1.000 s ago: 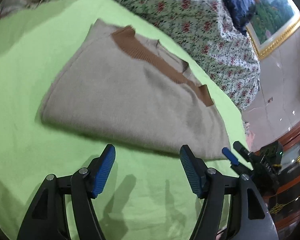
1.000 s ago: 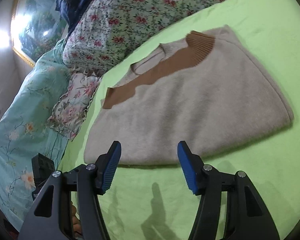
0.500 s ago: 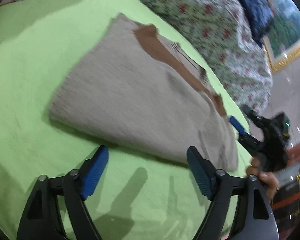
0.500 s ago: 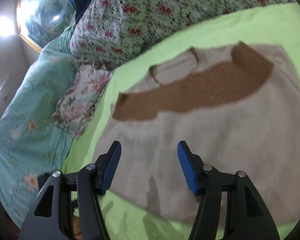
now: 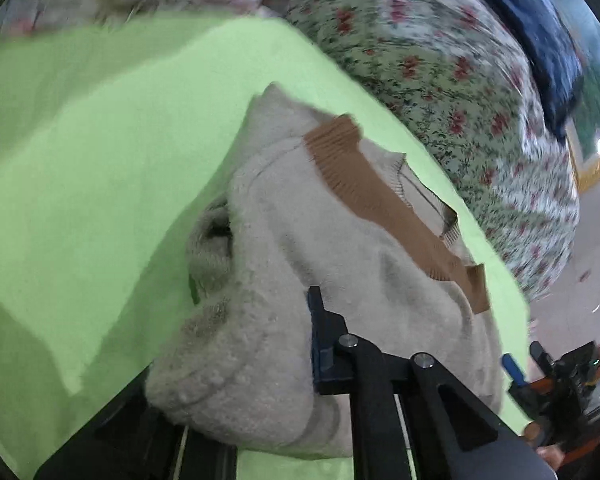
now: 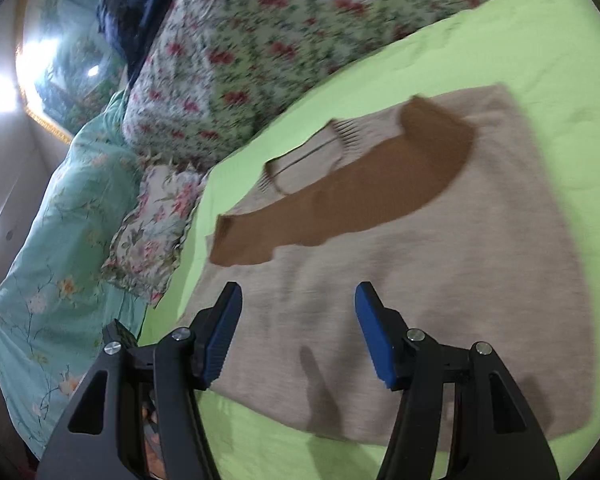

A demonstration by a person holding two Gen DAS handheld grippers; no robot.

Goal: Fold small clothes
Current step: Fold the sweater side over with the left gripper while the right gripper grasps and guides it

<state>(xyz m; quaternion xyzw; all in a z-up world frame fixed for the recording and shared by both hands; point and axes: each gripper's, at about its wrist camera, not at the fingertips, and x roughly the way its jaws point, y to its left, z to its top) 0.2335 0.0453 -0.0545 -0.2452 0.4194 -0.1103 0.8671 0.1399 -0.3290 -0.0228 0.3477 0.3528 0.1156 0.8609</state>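
The left tool (image 5: 300, 360) is clamped on the near edge of the beige knitted sweater with brown ribbed trim (image 5: 340, 240), bunching it up off the lime-green bed sheet (image 5: 100, 160). The right tool (image 6: 298, 332) hovers over the sweater's near right part, fingers apart. To fold cleanly, the right tool should likely grip the matching near corner so both lift level

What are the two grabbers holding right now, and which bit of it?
The left gripper has pinched the beige sweater by its near edge, bunching it up. The right gripper is open above the sweater and holds nothing.
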